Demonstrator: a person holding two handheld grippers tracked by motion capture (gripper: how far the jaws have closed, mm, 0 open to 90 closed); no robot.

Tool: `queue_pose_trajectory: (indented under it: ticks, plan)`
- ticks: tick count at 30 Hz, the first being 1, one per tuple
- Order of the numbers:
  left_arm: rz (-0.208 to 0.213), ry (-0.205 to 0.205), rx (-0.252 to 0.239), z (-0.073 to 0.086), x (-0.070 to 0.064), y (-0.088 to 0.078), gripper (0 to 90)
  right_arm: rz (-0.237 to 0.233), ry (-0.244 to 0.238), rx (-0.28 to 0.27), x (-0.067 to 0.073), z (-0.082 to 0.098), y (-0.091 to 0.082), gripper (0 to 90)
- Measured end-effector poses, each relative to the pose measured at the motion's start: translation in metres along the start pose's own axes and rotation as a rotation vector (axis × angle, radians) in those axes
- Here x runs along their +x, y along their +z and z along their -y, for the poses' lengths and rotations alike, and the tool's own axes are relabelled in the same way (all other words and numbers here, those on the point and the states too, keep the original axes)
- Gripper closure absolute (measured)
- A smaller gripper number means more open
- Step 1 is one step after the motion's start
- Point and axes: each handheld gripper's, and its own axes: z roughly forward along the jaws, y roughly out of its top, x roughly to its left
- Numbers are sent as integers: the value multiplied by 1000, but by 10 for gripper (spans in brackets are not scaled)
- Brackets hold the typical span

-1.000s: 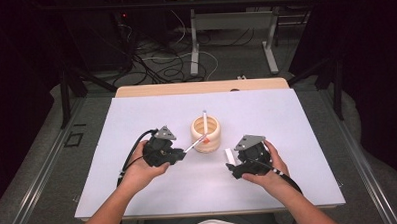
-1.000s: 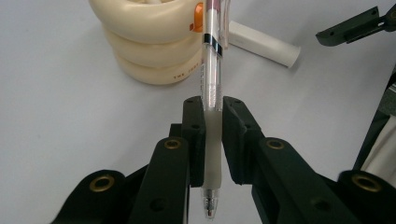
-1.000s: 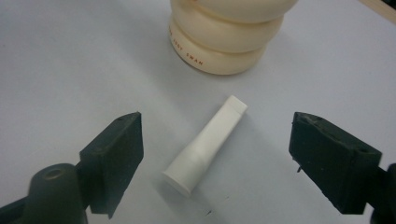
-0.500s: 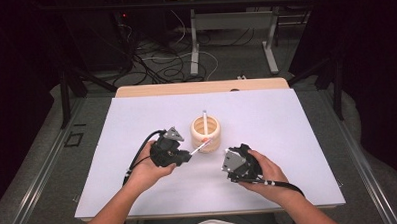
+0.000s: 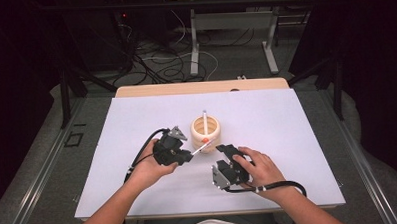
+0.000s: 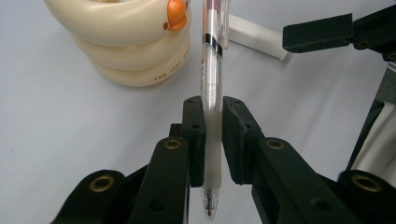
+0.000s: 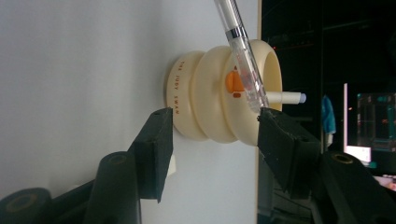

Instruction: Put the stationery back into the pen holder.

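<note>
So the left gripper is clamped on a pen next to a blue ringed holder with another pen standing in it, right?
Not quite: the ringed holder is cream with an orange mark, not blue, as the left gripper view shows. The left gripper is clamped on the pen, and another pen stands inside it.

Cream ringed holder point(image 5: 205, 131) blocks table centre; pen point(image 5: 198, 149) slants across its near side; white table point(image 5: 297, 133) open rightward.
</note>
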Motion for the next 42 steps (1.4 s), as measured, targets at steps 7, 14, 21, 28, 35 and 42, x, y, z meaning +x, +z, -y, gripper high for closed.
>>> queue_pose_trajectory:
  ticks: [7, 14, 21, 28, 35, 42]
  plan:
    - [9, 2, 15, -1, -1, 3, 796, 114, -143, -68, 5, -5, 6, 562]
    - [11, 3, 17, -5, -5, 8, 796, 134, -186, -50, 4, -4, 5, 592]
    - [16, 20, 19, -9, -10, 12, 796, 123, -224, -36, 8, -8, 8, 637]
    - [37, 34, 22, -14, -19, 20, 796, 117, -259, -32, 12, -12, 11, 697]
    - [51, 44, 22, -20, -25, 24, 796, 118, -305, -11, 15, -13, 11, 753]
    - [47, 56, 20, -22, -27, 23, 796, 116, -333, -8, 16, -12, 12, 779]
